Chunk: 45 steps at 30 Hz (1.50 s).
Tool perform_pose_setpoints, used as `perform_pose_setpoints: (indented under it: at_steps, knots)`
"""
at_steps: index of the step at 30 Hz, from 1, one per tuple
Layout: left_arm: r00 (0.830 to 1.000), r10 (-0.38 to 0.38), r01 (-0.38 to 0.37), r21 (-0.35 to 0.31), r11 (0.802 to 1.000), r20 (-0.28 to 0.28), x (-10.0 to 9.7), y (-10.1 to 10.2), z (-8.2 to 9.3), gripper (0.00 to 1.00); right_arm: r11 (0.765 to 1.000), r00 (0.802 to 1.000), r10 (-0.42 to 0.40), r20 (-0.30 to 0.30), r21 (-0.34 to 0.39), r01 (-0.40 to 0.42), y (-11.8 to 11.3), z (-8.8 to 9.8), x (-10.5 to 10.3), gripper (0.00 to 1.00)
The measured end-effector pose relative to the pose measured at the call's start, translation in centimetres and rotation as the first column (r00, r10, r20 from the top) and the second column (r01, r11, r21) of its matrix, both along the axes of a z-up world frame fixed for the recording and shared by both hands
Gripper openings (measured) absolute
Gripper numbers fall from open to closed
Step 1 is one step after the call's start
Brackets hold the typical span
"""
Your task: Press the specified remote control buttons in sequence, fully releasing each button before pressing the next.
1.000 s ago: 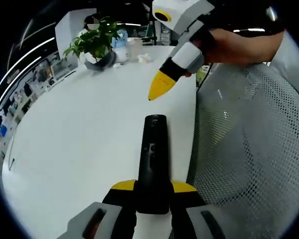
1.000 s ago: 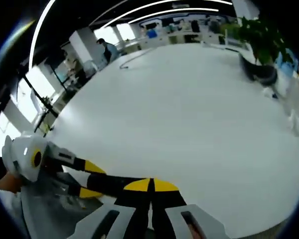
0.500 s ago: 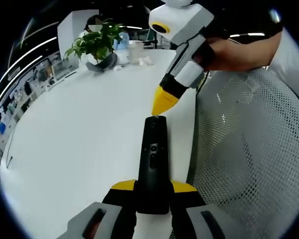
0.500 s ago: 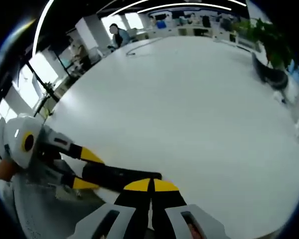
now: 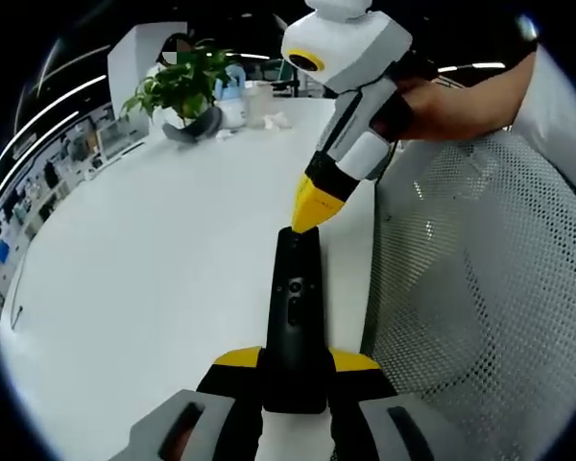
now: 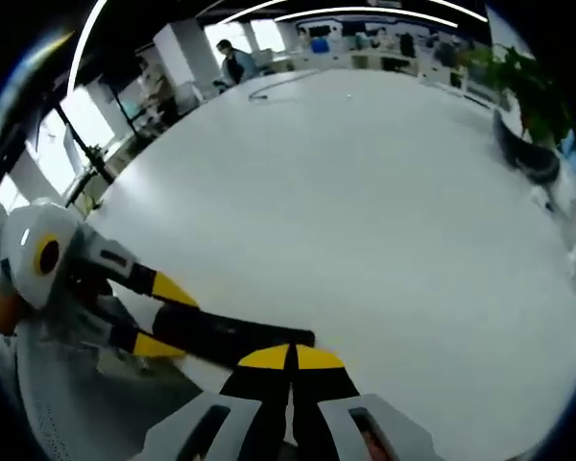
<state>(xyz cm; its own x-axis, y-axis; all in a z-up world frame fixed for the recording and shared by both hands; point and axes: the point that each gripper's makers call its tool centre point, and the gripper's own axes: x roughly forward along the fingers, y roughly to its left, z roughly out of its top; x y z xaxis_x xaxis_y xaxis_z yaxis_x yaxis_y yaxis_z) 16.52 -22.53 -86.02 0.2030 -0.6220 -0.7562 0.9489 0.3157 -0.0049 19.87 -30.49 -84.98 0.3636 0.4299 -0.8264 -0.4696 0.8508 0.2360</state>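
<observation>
White and broad, the surface runs off toward a potted plant at its far end; a grey mesh chair back stands beside it. The black remote control lies lengthwise over the surface edge — pinched by the left tongs. The right tongs — pressed together — touch its far tip.

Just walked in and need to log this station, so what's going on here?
A person is working a slim black remote control with two hand-held grippers. The left gripper is shut on the remote's near end, holding it out over the white table. The right gripper, jaws closed to a yellow point, has its tip at the remote's far end, seemingly touching it. A potted green plant stands at the table's far side.
</observation>
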Motion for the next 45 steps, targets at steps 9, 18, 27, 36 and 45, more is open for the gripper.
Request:
perform_pose_setpoints:
  at_steps: [9,18,27,36,45]
  knots:
    - [1.0,-0.006,0.006,0.0,1.0,-0.001,0.0,-0.1,0.0,0.24,0.999,0.999,-0.035,-0.012,0.029,0.035,-0.1,-0.1,0.0,0.0]
    - [1.0,-0.004,0.004,-0.004,1.0,-0.001,0.1,-0.2,0.0,0.25,0.999,1.0,-0.027,-0.006,0.031,0.027,-0.1,-0.1,0.0,0.0]
    - [1.0,-0.003,0.003,-0.005,1.0,0.001,0.0,-0.2,0.0,0.25,0.987,0.991,-0.111,-0.073,0.108,0.119,-0.3,0.0,0.1,0.0]
    - [1.0,-0.009,0.009,-0.01,1.0,0.005,-0.1,-0.3,0.0,0.24,0.982,0.988,-0.118,-0.1,0.137,0.131,0.1,0.4,-0.1,0.0]
    - [1.0,-0.028,0.028,-0.013,1.0,0.01,-0.3,-0.6,0.0,0.24,0.987,0.989,-0.075,-0.124,0.134,0.091,0.8,0.0,-0.8,0.0]
